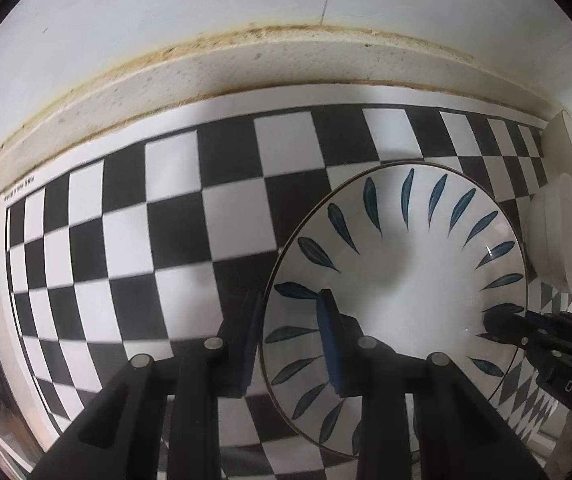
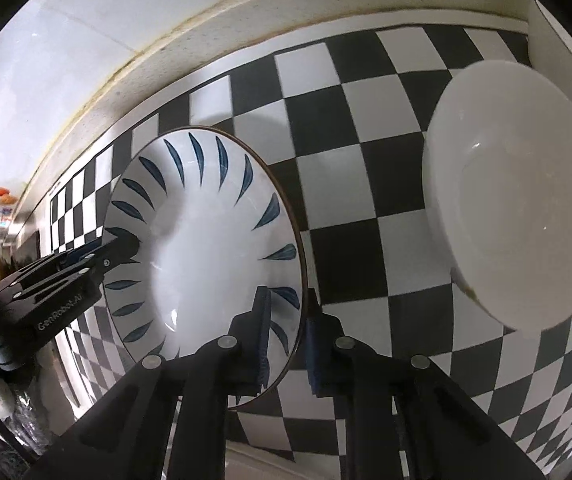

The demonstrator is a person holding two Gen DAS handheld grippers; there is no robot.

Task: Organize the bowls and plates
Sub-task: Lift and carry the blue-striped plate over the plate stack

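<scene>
A white plate with blue leaf marks (image 1: 402,280) lies over the checkered mat (image 1: 165,208). My left gripper (image 1: 292,340) straddles its left rim, one finger inside and one outside. My right gripper (image 2: 286,332) straddles the same plate (image 2: 205,248) at its right rim; it also shows at the plate's right edge in the left wrist view (image 1: 526,328). My left gripper shows at the plate's left edge in the right wrist view (image 2: 97,256). Both pairs of jaws stand narrow around the rim. A plain white plate (image 2: 526,200) sits to the right.
Stacked white dishes (image 1: 558,232) stand at the mat's right end, with another white dish (image 1: 570,152) behind them. A stained white ledge and wall (image 1: 245,64) run along the back. Clutter with orange-capped items (image 2: 1,200) lies far left.
</scene>
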